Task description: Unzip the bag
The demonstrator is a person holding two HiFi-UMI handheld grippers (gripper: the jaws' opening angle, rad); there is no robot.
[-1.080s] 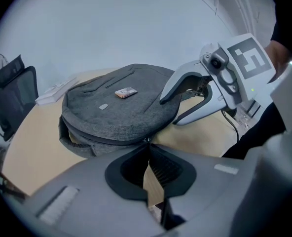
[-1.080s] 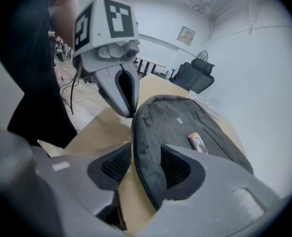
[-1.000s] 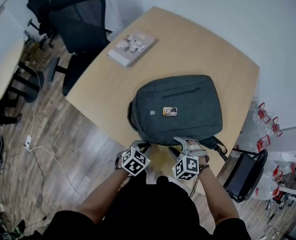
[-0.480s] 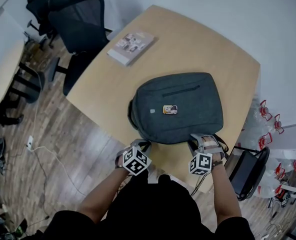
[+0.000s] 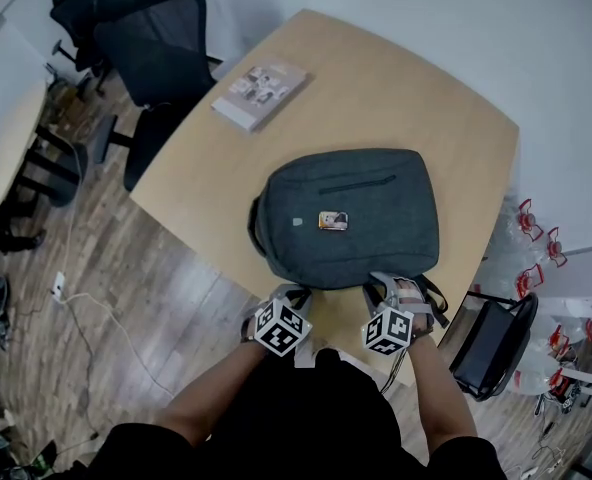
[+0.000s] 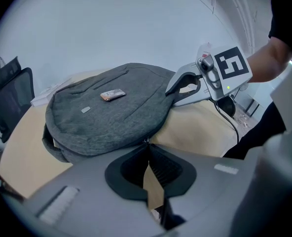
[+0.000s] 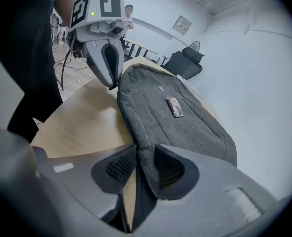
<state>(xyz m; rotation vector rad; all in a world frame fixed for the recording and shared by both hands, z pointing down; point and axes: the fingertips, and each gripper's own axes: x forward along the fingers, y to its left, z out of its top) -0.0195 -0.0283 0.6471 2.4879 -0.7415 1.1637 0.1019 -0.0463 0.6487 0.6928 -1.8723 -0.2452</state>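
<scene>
At the far left, black mesh-backed office chairs (image 5: 156, 48) stood on the wood-plank floor (image 5: 96, 298), partly cut off by the edge of the head view. A flat, pale booklet (image 5: 261, 96) lay on the light wooden counter (image 5: 376, 88), well apart from the bag.

The left tongs (image 6: 147, 146) were pressed together, their tips meeting right at the near seam of the bag (image 5: 346, 218). A small pale glint showed at that spot. Whether a zip pull was pinched there could not be made out.

The bag lay flat on the near part of the counter, its bottom edge close to the counter's rim. It was a rounded backpack of dark grey woven cloth with a heathered, felt-like surface. A thin, dark pocket zip line (image 5: 361, 183) ran across its upper face, and a small orange-brown patch (image 5: 332, 221) sat near the middle. A strap at its left side was mostly tucked under it.

The right tongs (image 7: 137, 152) had just been closing, and they pinched a fold of the bag's grey edge between their ribbed black pads. The person's dark sleeves hid the counter's near corner.
</scene>
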